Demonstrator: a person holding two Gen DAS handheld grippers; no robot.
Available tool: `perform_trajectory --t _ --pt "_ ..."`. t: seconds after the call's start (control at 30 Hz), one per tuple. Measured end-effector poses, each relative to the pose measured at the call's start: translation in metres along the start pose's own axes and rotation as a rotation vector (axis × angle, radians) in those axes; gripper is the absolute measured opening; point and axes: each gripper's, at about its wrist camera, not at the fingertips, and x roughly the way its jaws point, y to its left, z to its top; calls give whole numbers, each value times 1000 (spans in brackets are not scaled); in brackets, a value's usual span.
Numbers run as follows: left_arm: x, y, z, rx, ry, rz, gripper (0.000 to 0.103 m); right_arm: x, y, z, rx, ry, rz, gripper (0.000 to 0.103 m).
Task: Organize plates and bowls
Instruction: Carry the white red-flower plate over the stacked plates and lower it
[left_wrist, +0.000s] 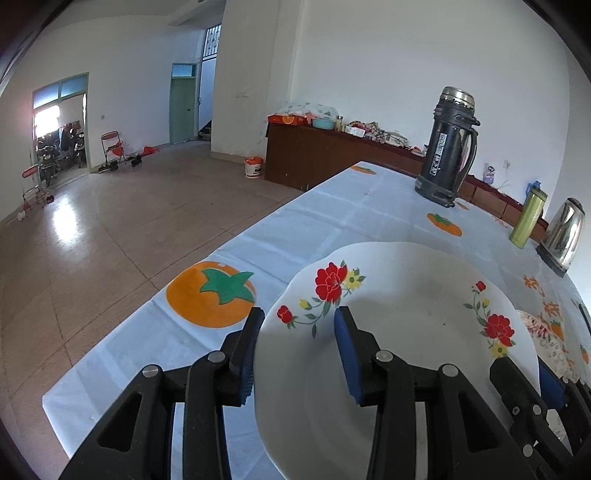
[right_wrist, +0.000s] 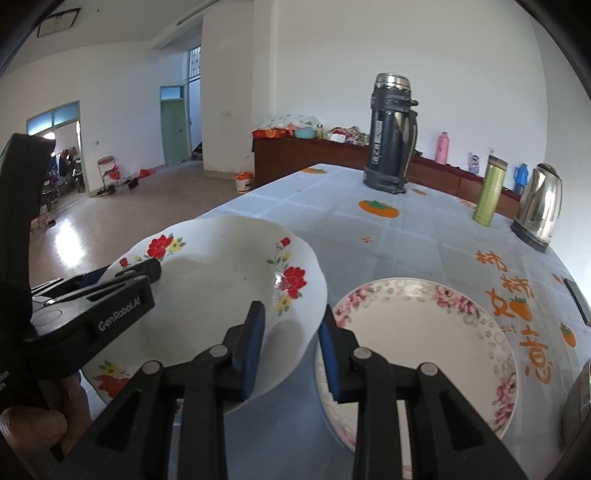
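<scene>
Precariously, clamping left tongs (left_wrist: 299, 314) on the rim of the tilted plate (right_wrist: 221, 266), straddling its opposite rim with right tongs (right_wrist: 291, 314), grip there unclear, and risking a slip onto the pink plate (right_wrist: 406, 343) lying just right of them.

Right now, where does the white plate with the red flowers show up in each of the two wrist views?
Left wrist view: the white scalloped plate with red flowers fills the lower centre and right, its near rim between the left gripper jaws.
Right wrist view: the same plate sits left of centre, tilted, above the blue tablecloth.
Shared landmark: the tall dark steel thermos flask stands on the table behind the plate in both views.
</scene>
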Motion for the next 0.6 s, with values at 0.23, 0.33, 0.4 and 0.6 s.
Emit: perform_trajectory --t 0.23,0.33,0.4,0.6 --pt "-5 -17 1 21 -16 -30 42 -11 -12 -4 36 -29 -38 29" --pt "-7 -25 2 39 -27 -35 42 -13 -17 -5 52 -28 -53 29" --pt "-8 -28 3 39 -29 -45 42 -15 -20 -6 58 -30 -63 29" --pt "-8 -42 0 53 -31 -73 42 -21 -32 -8 79 -35 -88 29"
